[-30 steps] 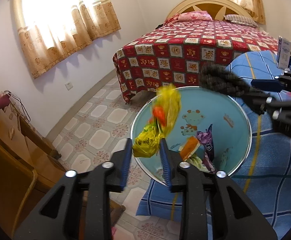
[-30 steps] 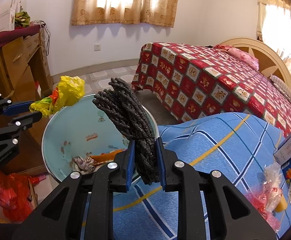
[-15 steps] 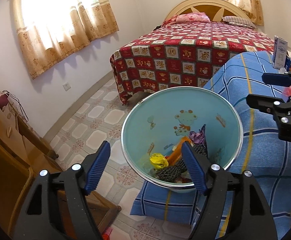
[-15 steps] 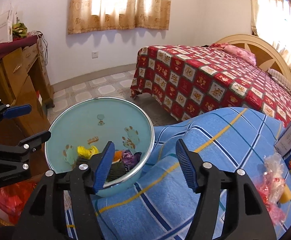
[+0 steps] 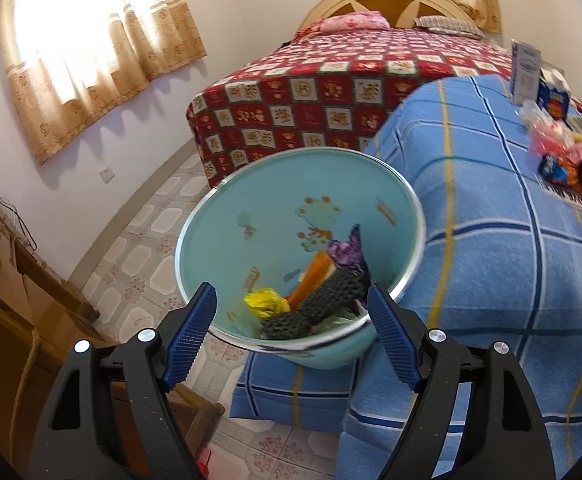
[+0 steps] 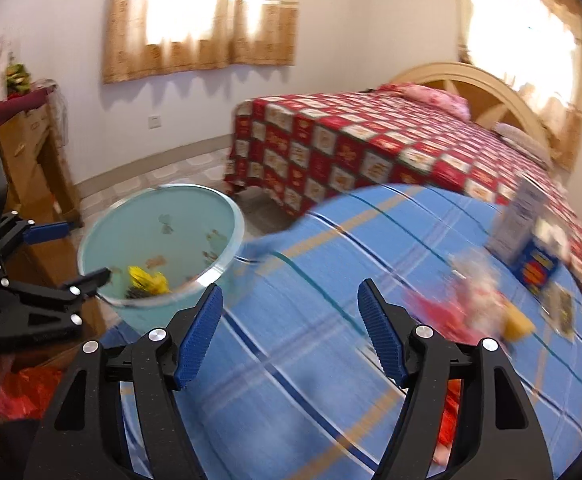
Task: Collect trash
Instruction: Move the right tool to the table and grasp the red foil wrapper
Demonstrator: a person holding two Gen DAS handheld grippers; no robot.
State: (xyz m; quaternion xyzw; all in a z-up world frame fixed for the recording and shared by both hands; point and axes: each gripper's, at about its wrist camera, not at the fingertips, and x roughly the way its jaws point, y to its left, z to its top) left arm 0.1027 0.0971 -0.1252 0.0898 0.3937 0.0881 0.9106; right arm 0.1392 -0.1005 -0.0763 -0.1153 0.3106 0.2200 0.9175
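Yellow wrapper [image 5: 265, 303] and dark cord [image 5: 319, 304] dropped into basin [image 5: 227, 216], both grippers' jaws just opened wide, empty

Basin [image 5: 275, 216] mouth open from above, trash heaped only at the bottom. Left gripper [image 5: 291, 328] wide apart, nothing between the fingers [image 5: 191, 332], hanging over the near rim. Right gripper [image 6: 289, 332] likewise spread and empty above bare blue checked blanket [image 6: 331, 360]. Wrapper clutter [image 6: 479, 300] and boxes [image 6: 531, 240] crowding the far right. Wooden cabinet [image 5: 7, 300] close on the left.
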